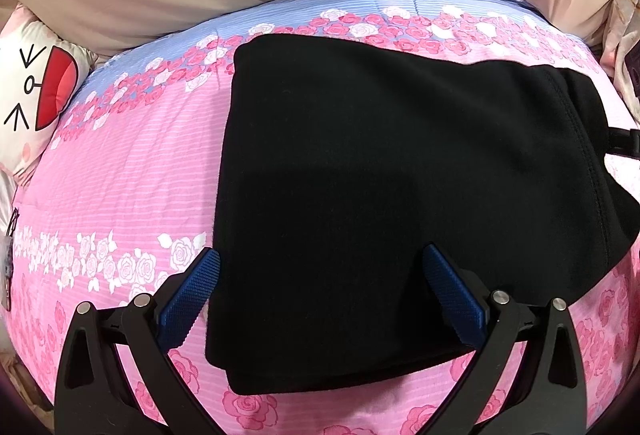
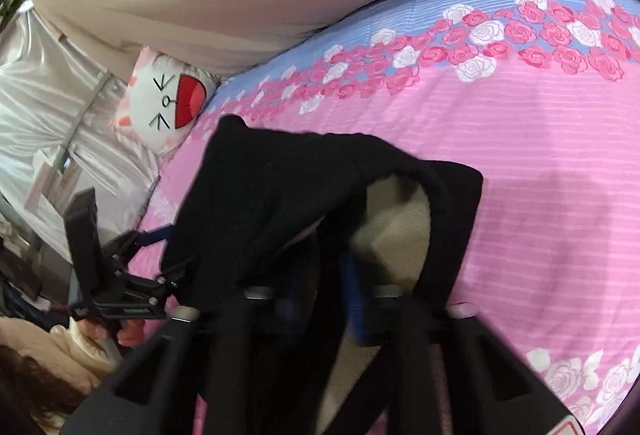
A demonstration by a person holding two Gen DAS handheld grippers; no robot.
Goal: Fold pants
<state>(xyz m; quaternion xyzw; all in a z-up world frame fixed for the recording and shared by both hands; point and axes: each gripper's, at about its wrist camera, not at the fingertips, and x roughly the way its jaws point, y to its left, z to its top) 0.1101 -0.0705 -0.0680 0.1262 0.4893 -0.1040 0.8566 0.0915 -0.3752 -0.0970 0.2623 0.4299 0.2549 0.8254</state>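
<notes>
The pants [image 1: 360, 195] are plain black outside, and their inner lining [image 2: 396, 227] is cream. The bedcover [image 1: 132, 187] has pink stripes with bands of pink and white roses, and a light blue striped part at the far edge. The pillow [image 1: 28, 103] is white with pink spots, black marks and a red mouth. The gripper pads [image 1: 192, 295] are blue on black arms.

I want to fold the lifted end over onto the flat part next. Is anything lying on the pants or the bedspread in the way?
Nothing visible does. The black pants lie bare on the pink bedspread, and the left gripper only straddles their near edge. The cartoon pillow sits off at the bed's edge.
</notes>
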